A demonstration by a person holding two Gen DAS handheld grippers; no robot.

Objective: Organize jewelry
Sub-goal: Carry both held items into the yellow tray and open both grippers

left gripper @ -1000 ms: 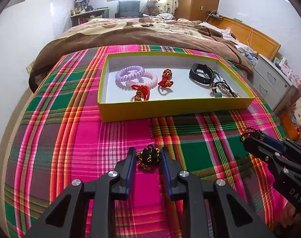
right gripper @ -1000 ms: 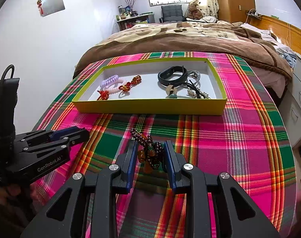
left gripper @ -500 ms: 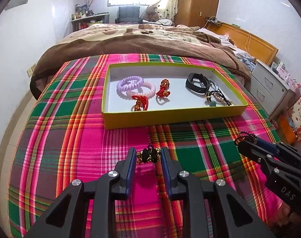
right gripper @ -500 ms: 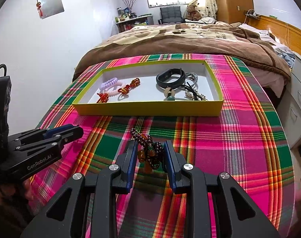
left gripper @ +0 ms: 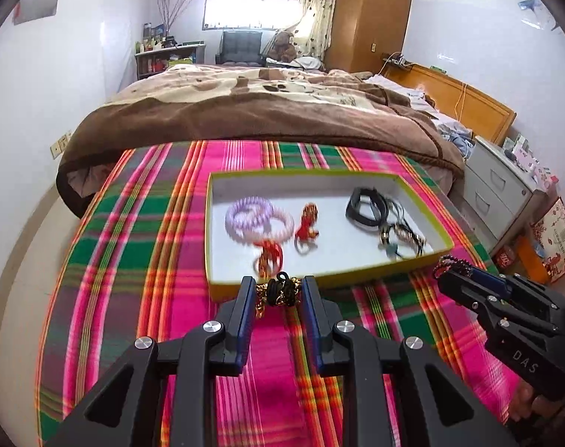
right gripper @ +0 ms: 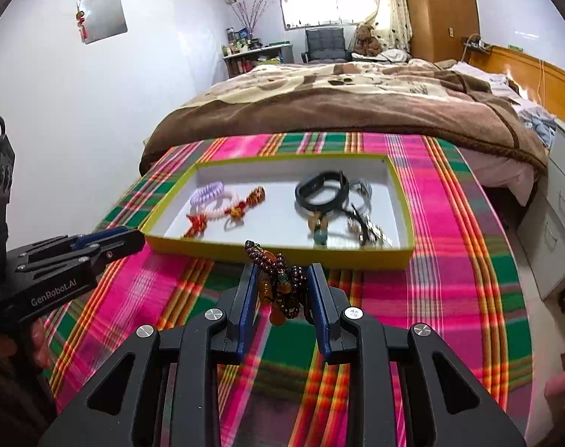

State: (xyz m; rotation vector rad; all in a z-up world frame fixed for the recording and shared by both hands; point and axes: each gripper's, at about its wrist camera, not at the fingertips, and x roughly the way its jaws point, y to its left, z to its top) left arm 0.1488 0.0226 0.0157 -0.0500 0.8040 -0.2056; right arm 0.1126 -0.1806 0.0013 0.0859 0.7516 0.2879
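Note:
My left gripper (left gripper: 277, 290) is shut on a black and gold bracelet (left gripper: 280, 294), held above the plaid cloth just before the near wall of the yellow-green tray (left gripper: 319, 287). My right gripper (right gripper: 280, 279) is shut on a dark red bead bracelet with amber stones (right gripper: 278, 287), also lifted near the tray's (right gripper: 282, 253) front wall. In the tray lie a purple coil band (left gripper: 247, 214), a pink bead band (left gripper: 282, 225), red knot charms (left gripper: 306, 221), a black wristband (left gripper: 362, 208) and corded pendants (left gripper: 401, 236).
The tray rests on a pink, green and orange plaid cloth (left gripper: 141, 246) at the foot of a bed with a brown blanket (left gripper: 260, 111). White drawers (left gripper: 502, 190) stand to the right. The right gripper shows in the left wrist view (left gripper: 506, 309), the left gripper in the right wrist view (right gripper: 66, 260).
Both grippers have risen from the cloth and moved forward toward the tray, each carrying its bracelet; the tray's front wall now sits just beyond the fingertips.

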